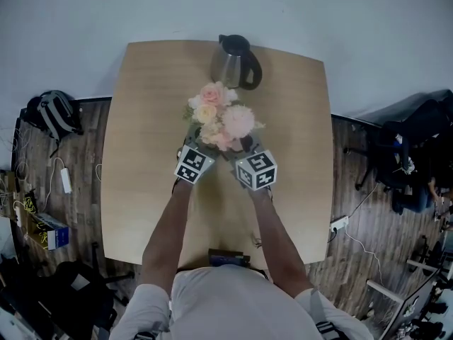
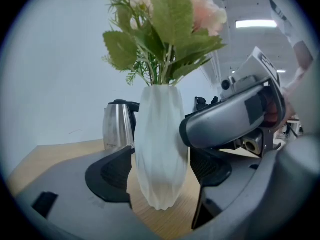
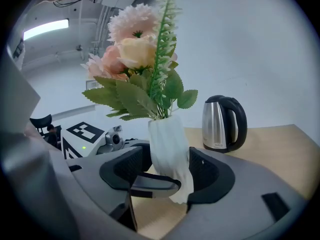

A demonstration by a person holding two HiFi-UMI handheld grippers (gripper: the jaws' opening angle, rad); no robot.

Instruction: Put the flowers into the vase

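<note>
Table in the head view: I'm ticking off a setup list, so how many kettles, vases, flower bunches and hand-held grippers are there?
kettle: 1
vase: 1
flower bunch: 1
hand-held gripper: 2, the left hand-held gripper and the right hand-held gripper
Total: 5

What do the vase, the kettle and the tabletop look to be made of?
The vase is white, matte and slightly translucent with faceted ridges, so likely plastic or frosted glass. The kettle has a shiny metal body with soft reflections, likely stainless steel; its black handle and lid are probably plastic. The tabletop shows a smooth, light wood grain: veneer or laminate, hard to tell which.
</note>
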